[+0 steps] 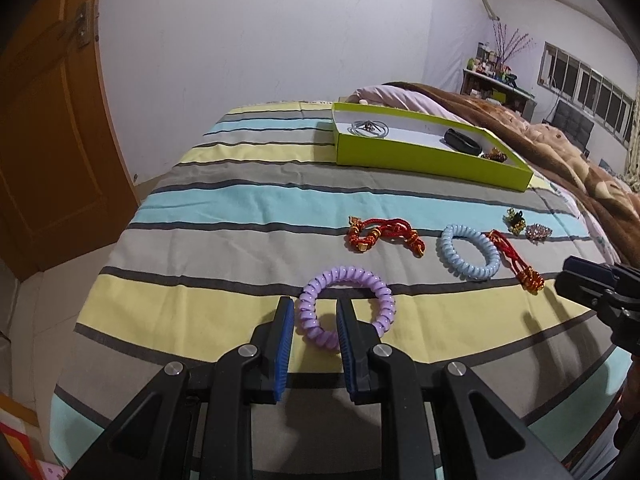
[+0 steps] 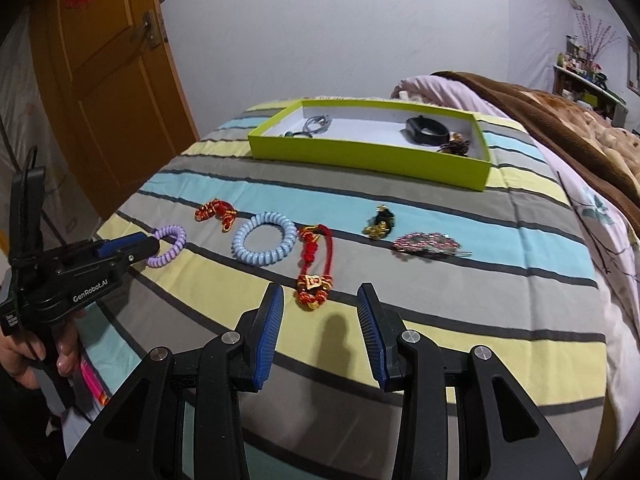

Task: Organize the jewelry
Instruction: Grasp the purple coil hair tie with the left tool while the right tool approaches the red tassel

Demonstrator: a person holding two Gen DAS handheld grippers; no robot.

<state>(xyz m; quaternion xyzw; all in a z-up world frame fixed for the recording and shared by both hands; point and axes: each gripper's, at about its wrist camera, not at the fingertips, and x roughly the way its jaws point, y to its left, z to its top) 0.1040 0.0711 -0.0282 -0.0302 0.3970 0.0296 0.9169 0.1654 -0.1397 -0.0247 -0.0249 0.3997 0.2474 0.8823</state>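
On the striped bedspread [image 1: 240, 208], left gripper [image 1: 314, 316] parted astride the purple coil band [image 1: 344, 304] — pads not pressing; right gripper [image 2: 320, 300] wide open, empty, just short of a red-and-gold bracelet [image 2: 314, 280]; beyond — blue coil band [image 2: 266, 244], green tray [image 2: 360, 156].

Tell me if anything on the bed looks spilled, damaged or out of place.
Nothing looks spilled or damaged. Six pieces lie loose on the striped bedspread outside the green box, including the purple coil bracelet and blue coil bracelet; that is just unfinished sorting.
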